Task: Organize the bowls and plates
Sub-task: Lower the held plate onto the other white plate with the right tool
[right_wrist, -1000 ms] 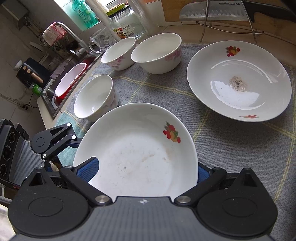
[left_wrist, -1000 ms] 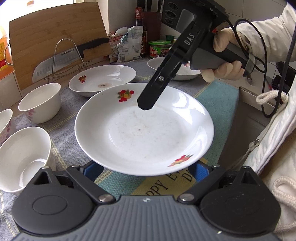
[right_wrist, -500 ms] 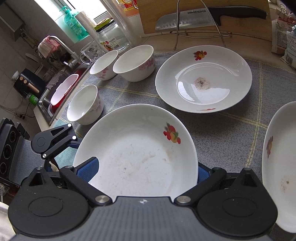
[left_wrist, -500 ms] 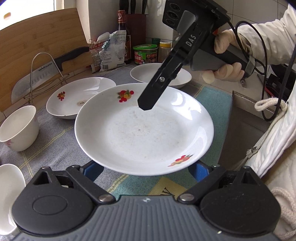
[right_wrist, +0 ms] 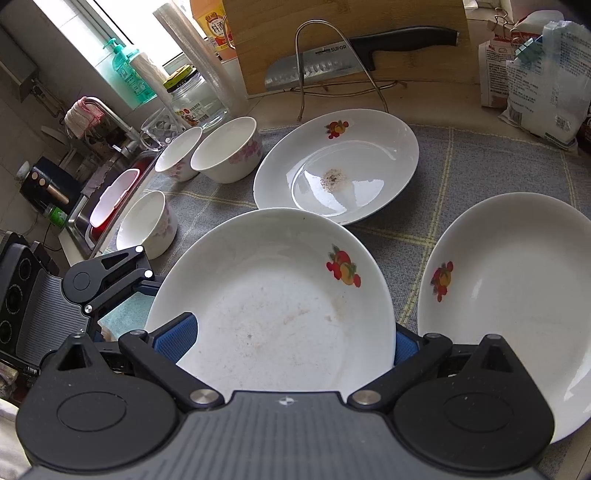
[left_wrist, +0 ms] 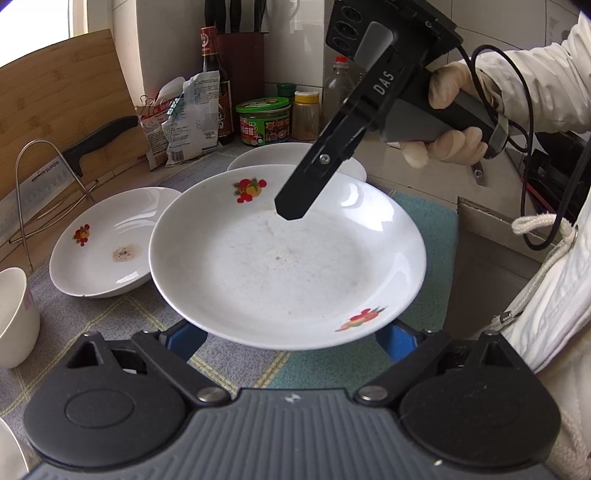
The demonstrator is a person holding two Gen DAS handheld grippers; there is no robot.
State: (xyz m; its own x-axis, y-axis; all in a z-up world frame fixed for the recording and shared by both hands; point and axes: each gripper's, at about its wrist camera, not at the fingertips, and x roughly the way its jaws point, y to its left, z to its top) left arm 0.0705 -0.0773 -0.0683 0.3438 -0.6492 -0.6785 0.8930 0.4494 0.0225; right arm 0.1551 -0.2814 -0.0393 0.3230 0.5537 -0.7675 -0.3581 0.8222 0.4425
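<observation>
A white plate with fruit prints [left_wrist: 288, 258] [right_wrist: 273, 306] is held in the air between both grippers. My left gripper [left_wrist: 288, 336] has the plate's near rim between its blue pads, the fingertips hidden under it. My right gripper [right_wrist: 291, 341] holds the opposite rim; its black finger [left_wrist: 317, 170] reaches over the plate in the left wrist view. A second plate with a brown stain [right_wrist: 336, 170] [left_wrist: 103, 243] and a third plate [right_wrist: 517, 306] [left_wrist: 295, 155] lie on the grey cloth. Three white bowls [right_wrist: 225, 155] [right_wrist: 177, 153] [right_wrist: 147, 225] stand to the left.
A cutting board [right_wrist: 343, 33] with a knife [right_wrist: 354, 55] on a wire rack stands at the back. Bags [right_wrist: 535, 74], jars [left_wrist: 264, 122] and a sauce bottle [left_wrist: 214, 81] line the wall. A sink [right_wrist: 110, 199] lies beyond the bowls. A teal cloth [left_wrist: 424, 221] covers the counter's right end.
Both grippers have carried the held plate to the right, away from the bowls; the third plate has come into view beside it.
</observation>
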